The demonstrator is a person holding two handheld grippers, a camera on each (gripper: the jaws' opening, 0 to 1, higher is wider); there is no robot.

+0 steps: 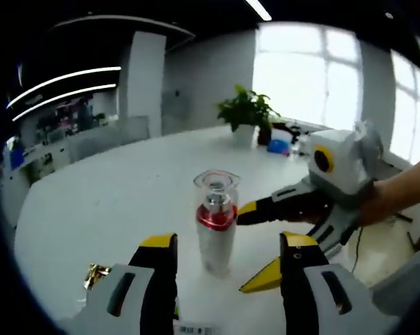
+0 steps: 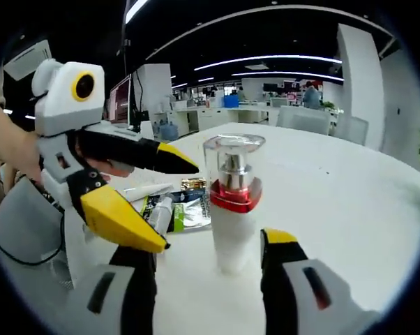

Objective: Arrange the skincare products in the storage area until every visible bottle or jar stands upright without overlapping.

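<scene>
A skincare bottle [image 1: 215, 227] with a white body, red collar and clear cap stands upright on the white table [image 1: 112, 202]. In the left gripper view my left gripper [image 1: 228, 243] is open, its yellow-tipped jaws either side of the bottle's lower part and not touching it. My right gripper [image 1: 255, 244] reaches in from the right, open, with one jaw tip close to the red collar. In the right gripper view the bottle [image 2: 232, 209] rises between the wide-open jaws of my right gripper [image 2: 210, 241]. There my left gripper [image 2: 174, 206] comes in from the left, open.
Flat sachets and a small tube [image 2: 169, 208] lie on the table [image 2: 335, 188] behind the left gripper. A gold packet [image 1: 95, 273] lies by my left jaw. A potted plant [image 1: 245, 115] and small items stand at the far edge. A person's hand [image 1: 398, 192] holds the right gripper.
</scene>
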